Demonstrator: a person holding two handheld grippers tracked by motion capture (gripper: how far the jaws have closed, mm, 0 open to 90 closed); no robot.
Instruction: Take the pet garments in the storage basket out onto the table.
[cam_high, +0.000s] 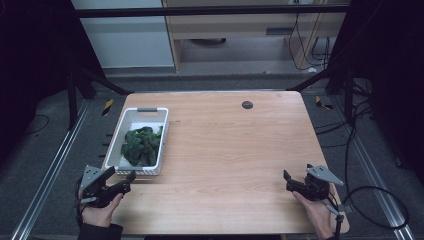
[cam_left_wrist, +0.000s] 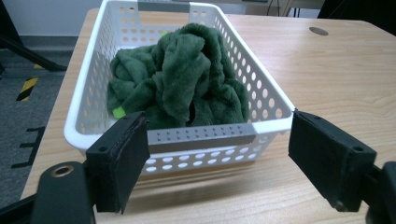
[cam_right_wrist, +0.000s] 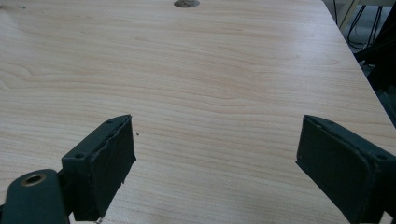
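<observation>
A white perforated basket (cam_high: 131, 117) (cam_left_wrist: 268, 100) stands at the table's left side, holding a crumpled dark green plush cloth (cam_high: 142, 145) (cam_left_wrist: 180, 79). My left gripper (cam_high: 120, 181) (cam_left_wrist: 217, 161) rests near the front left corner of the table, just short of the basket's near grey-handled wall, jaws wide apart and empty. At the front right, my right gripper (cam_high: 290, 180) (cam_right_wrist: 215, 170) sits low over bare wood, open with nothing between its jaws.
The wooden table (cam_high: 235, 150) has a dark round cable hole (cam_high: 247, 104) (cam_right_wrist: 186, 3) near its far edge. Black frame posts and cables stand around the table; a cabinet is behind it.
</observation>
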